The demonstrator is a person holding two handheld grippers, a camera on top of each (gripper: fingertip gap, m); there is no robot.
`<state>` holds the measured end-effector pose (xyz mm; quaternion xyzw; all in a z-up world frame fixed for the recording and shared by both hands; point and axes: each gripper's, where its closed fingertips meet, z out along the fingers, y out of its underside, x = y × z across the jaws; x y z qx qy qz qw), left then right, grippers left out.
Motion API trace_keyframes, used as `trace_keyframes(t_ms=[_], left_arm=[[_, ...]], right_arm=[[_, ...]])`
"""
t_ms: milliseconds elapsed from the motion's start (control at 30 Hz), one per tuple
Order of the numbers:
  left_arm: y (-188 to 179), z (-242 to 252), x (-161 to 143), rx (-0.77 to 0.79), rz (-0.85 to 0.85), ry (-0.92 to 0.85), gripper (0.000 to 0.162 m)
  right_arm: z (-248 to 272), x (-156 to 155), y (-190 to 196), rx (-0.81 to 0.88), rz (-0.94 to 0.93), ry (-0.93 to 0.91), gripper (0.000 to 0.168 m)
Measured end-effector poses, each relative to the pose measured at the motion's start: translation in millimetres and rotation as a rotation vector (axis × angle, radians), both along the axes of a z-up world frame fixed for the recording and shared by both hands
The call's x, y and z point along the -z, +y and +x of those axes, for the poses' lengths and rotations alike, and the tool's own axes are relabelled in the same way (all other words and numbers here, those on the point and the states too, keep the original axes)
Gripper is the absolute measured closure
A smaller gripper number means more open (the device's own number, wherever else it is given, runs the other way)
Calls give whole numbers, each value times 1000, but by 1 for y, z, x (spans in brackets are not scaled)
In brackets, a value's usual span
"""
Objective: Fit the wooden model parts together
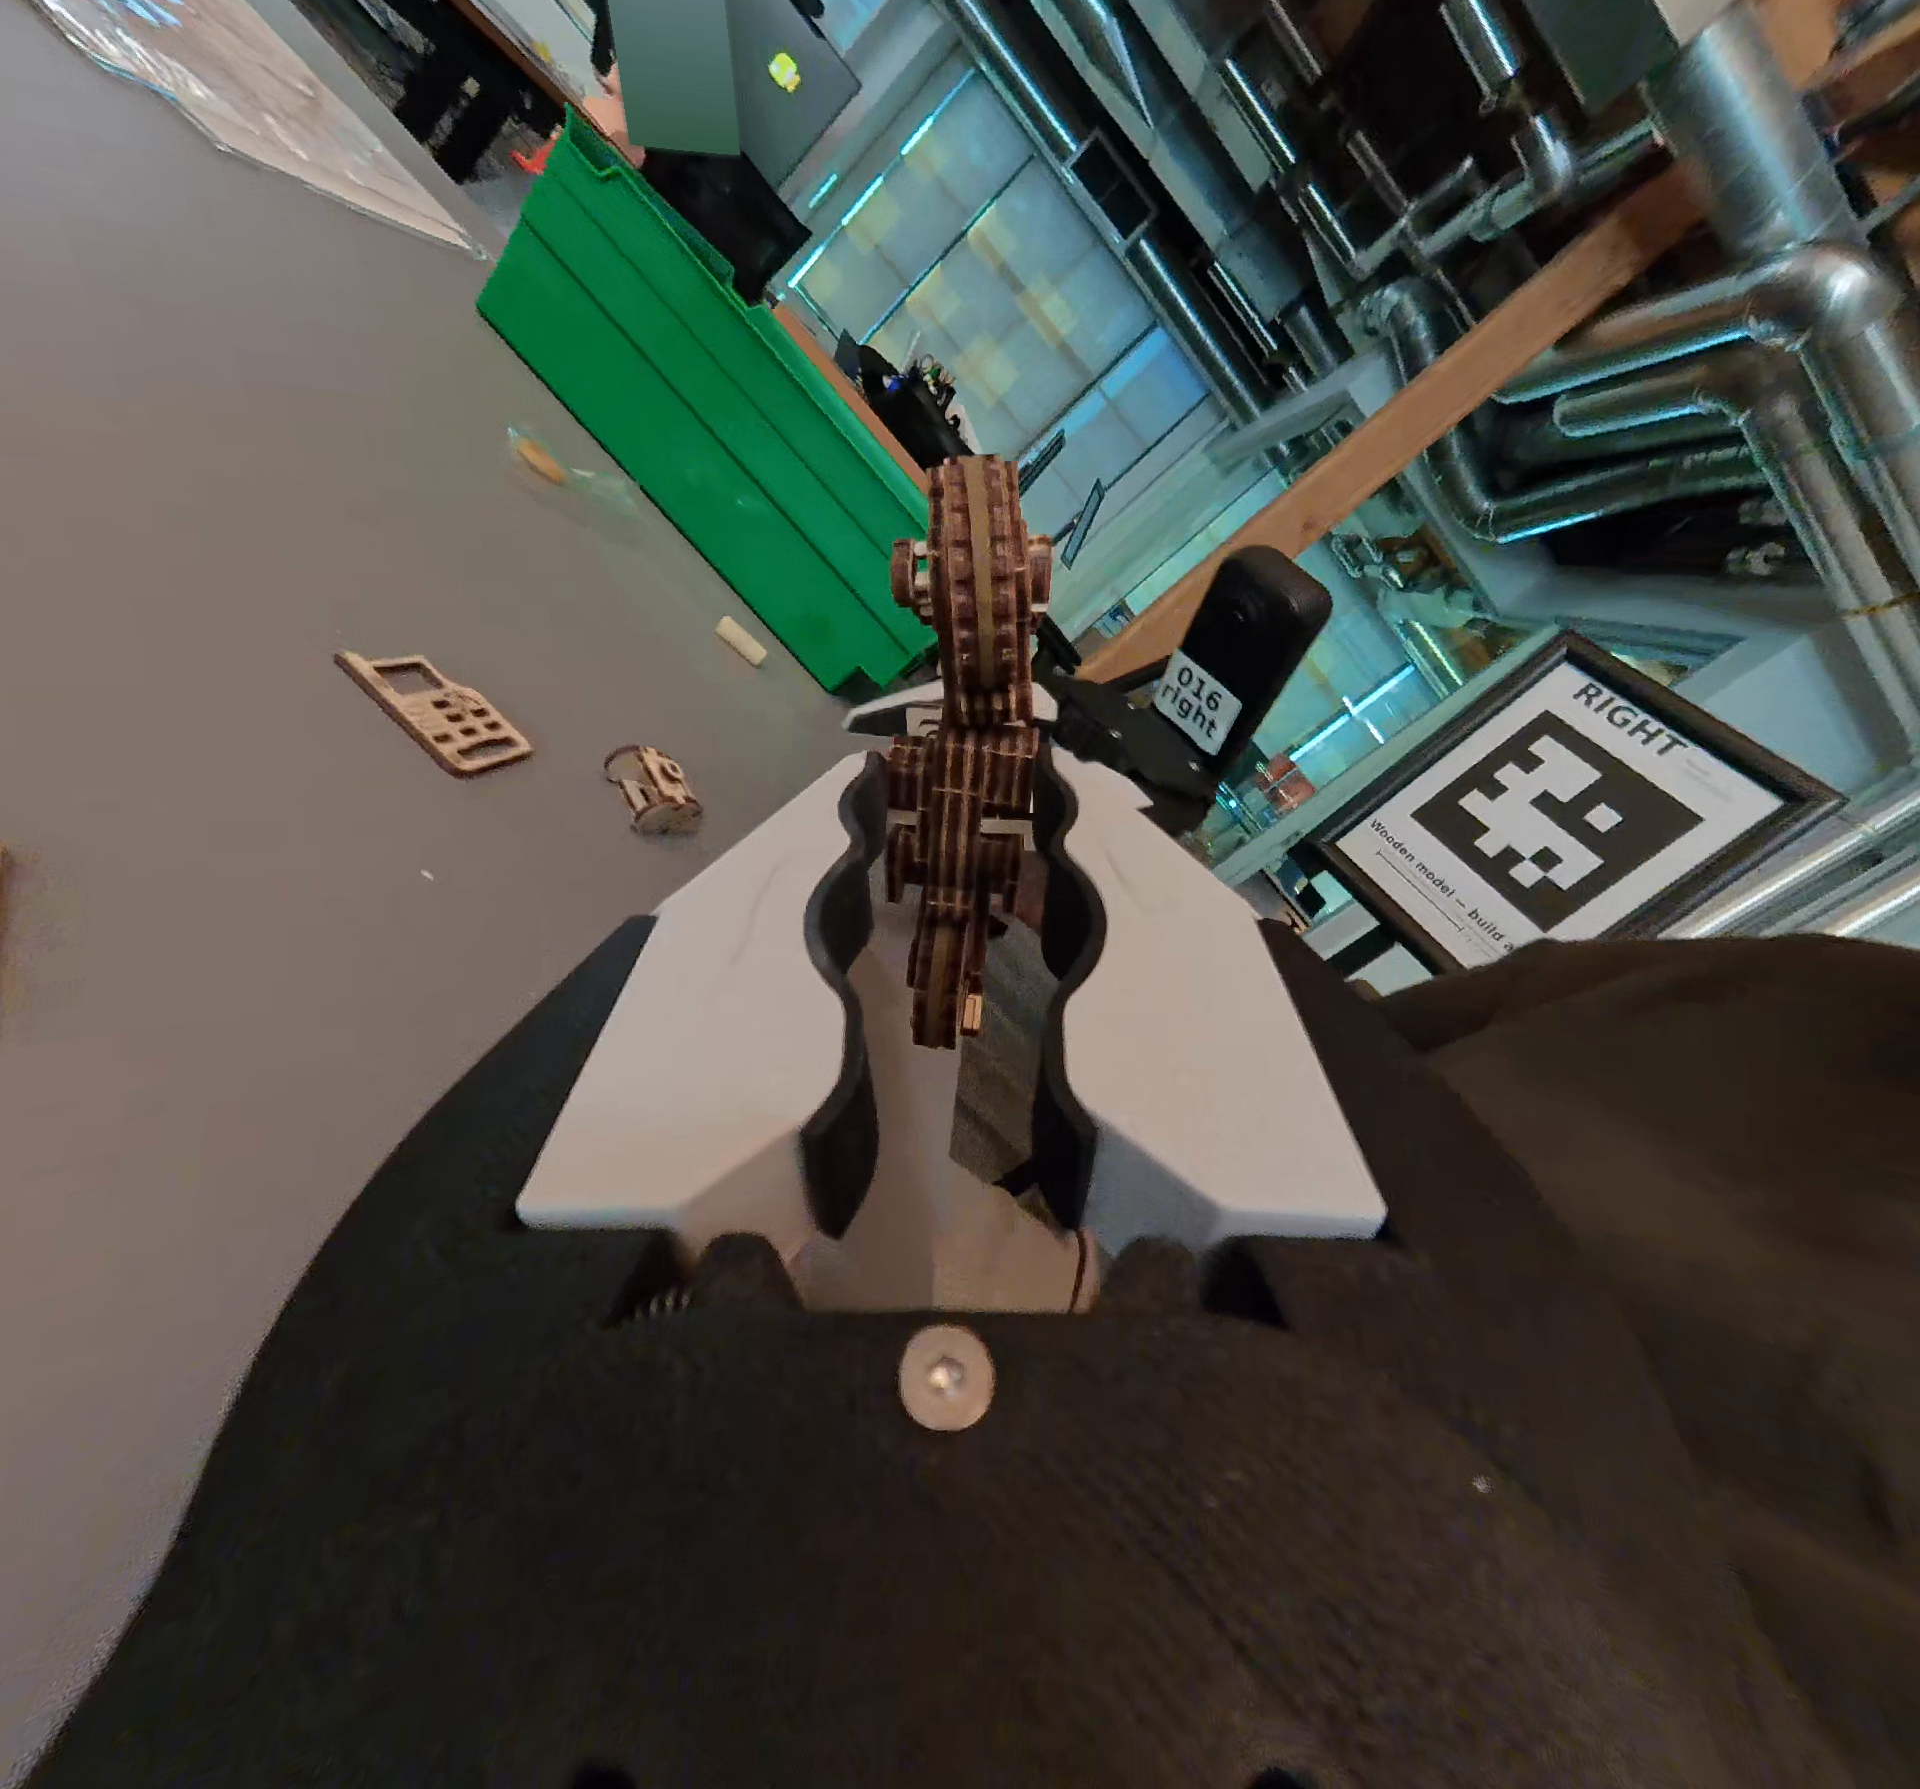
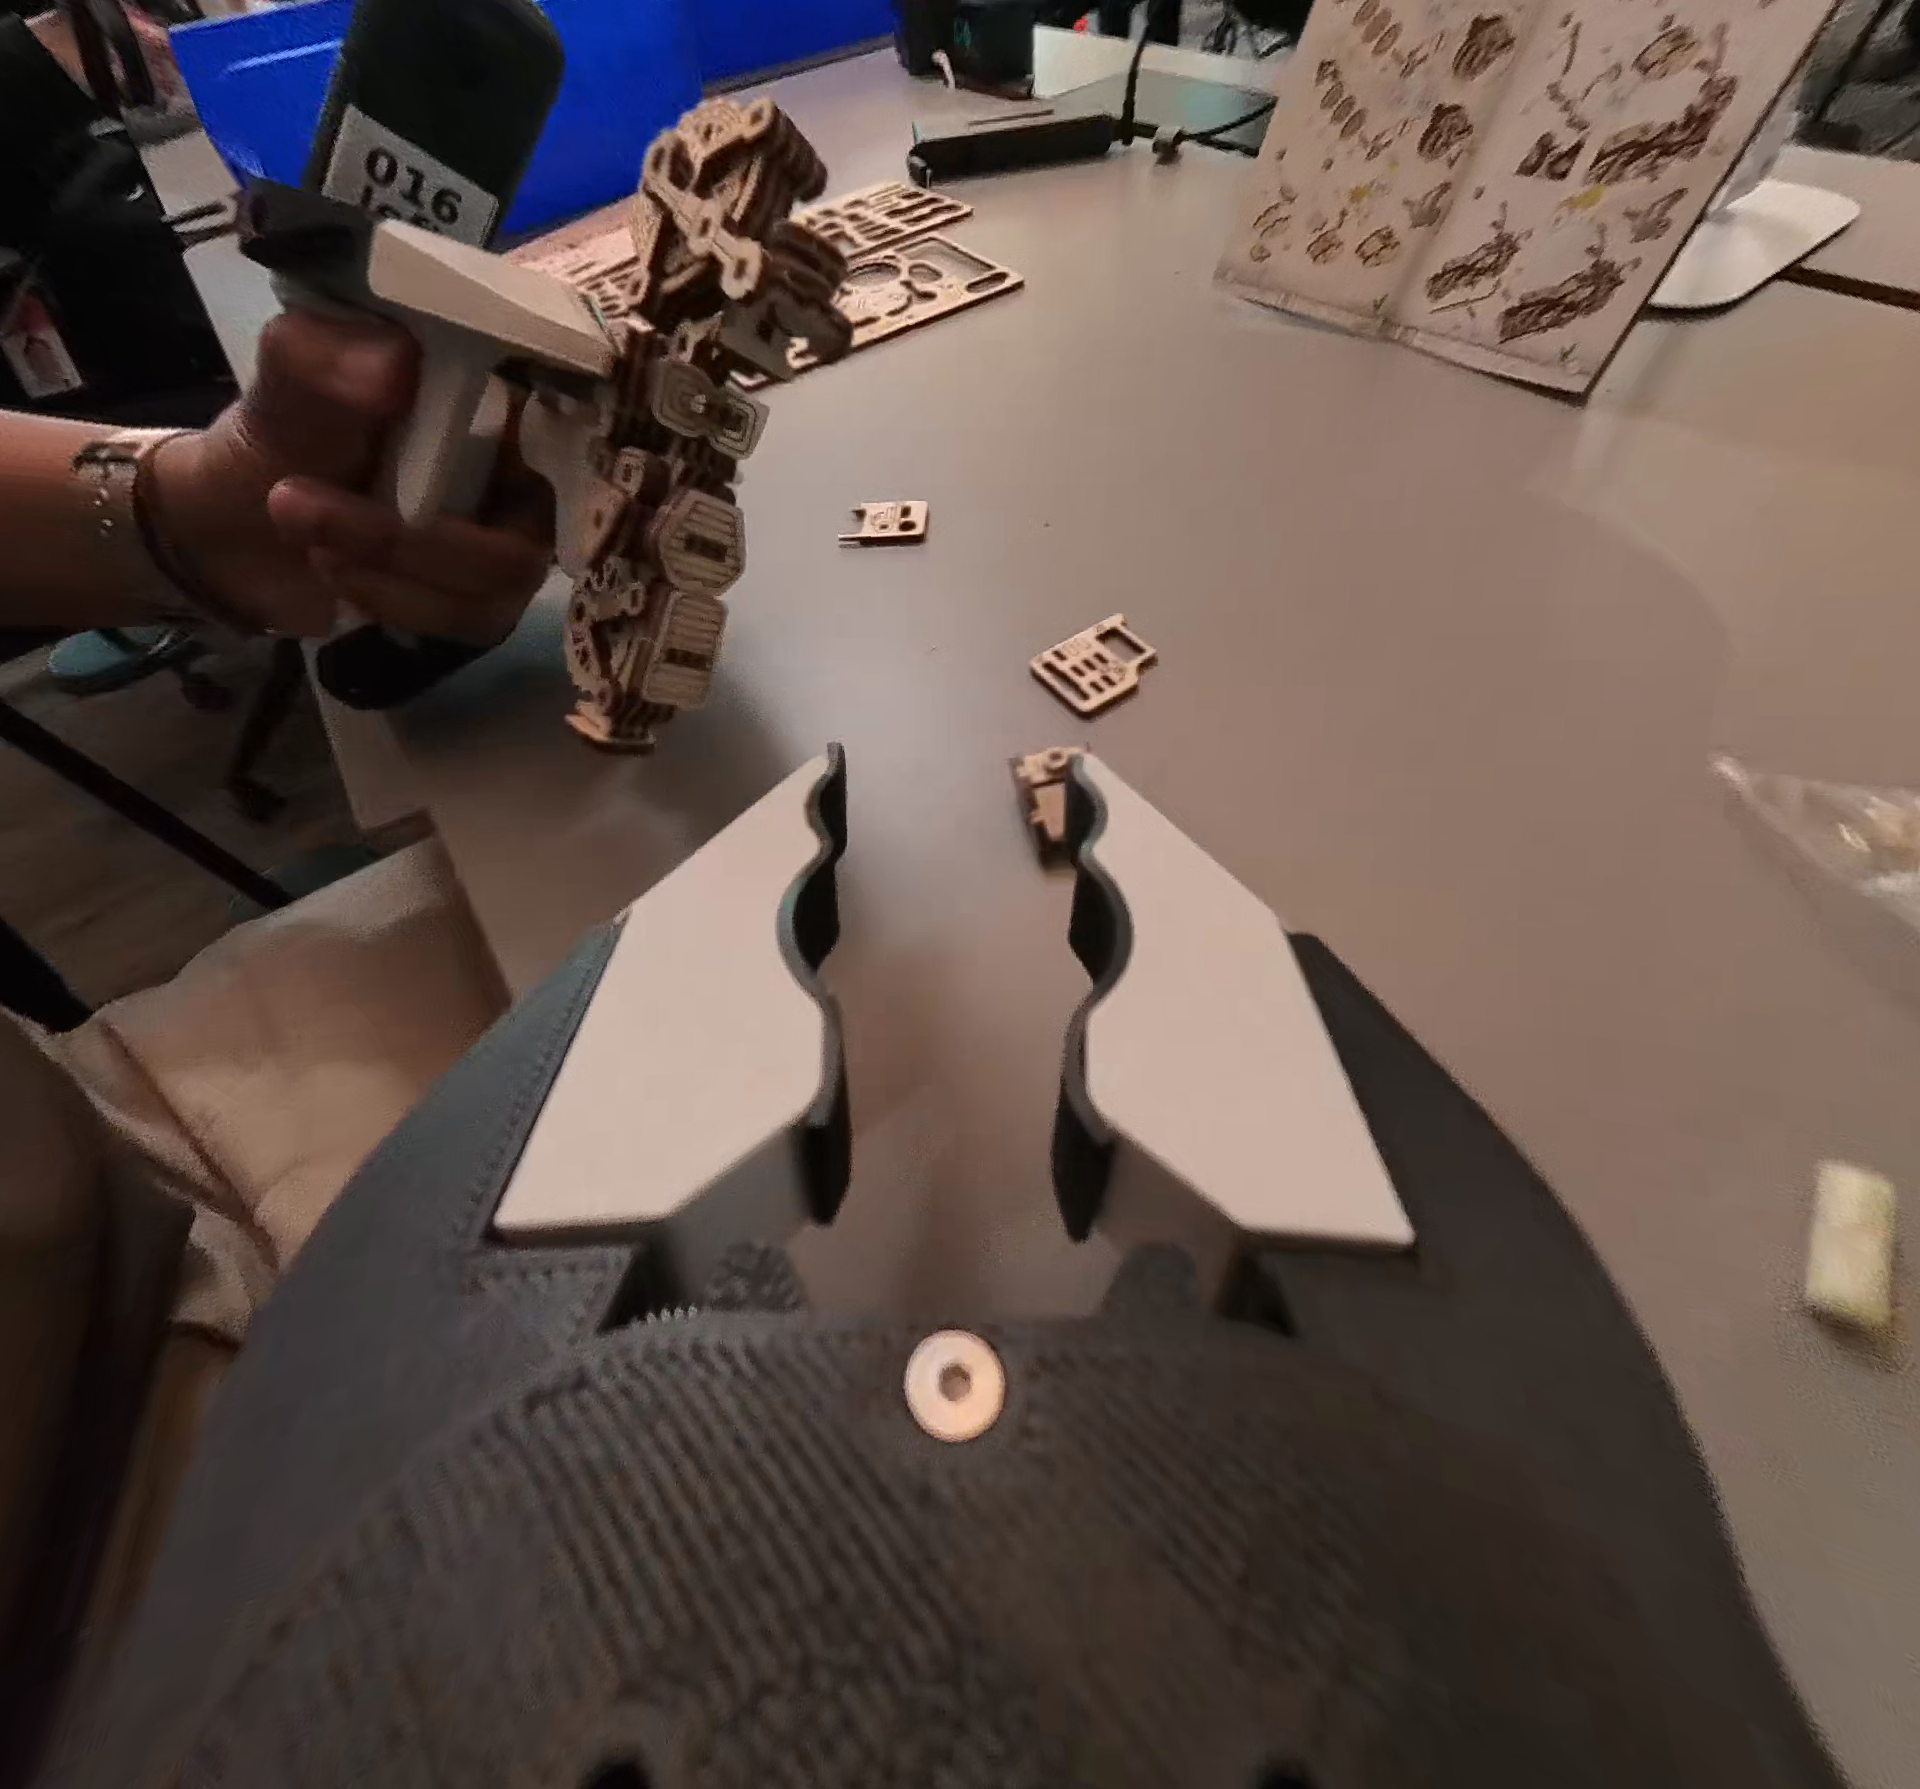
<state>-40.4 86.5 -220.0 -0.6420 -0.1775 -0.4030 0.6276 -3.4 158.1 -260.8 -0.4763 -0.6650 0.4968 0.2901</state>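
Note:
My left gripper [image 1: 956,789] is shut on a tall layered wooden model [image 1: 966,659], which stands up between its fingers and hides part of the view ahead. In the right wrist view the left gripper [image 2: 608,363] holds the model [image 2: 681,492] upright, its foot just above the table near the left edge. My right gripper [image 2: 956,771] is open and empty, low over the grey table [image 2: 1351,596]. A small wooden part [image 2: 1044,804] lies on the table at its right fingertip. A flat slotted wooden piece [image 2: 1091,664] and a small tabbed piece [image 2: 885,521] lie farther ahead.
Punched-out wooden sheets [image 2: 904,259] lie behind the model. A propped instruction sheet [image 2: 1538,108] stands at the back right. A plastic bag [image 2: 1829,835] and a white block [image 2: 1849,1251] lie to the right. A green bin [image 1: 696,409] and a framed marker sign [image 1: 1558,804] stand on the table. One gripper's finger ends stand about 10 cm off the other's. My right tips are roughly 10 cm from the flat slotted wooden piece [image 2: 1091,664]. It is also in sight in the left wrist view [image 1: 461,712].

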Motion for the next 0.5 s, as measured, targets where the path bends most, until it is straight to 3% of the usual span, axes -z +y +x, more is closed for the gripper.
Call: trace_keyframes(t_ms=[300,500], left_arm=[[-17,39,-5,-105,9,124,138],[-30,49,-2,-226,-21,207,137]], right_arm=[[52,5,4,75,-29,-18,118],[63,-13,10,113,-127,25,115]])
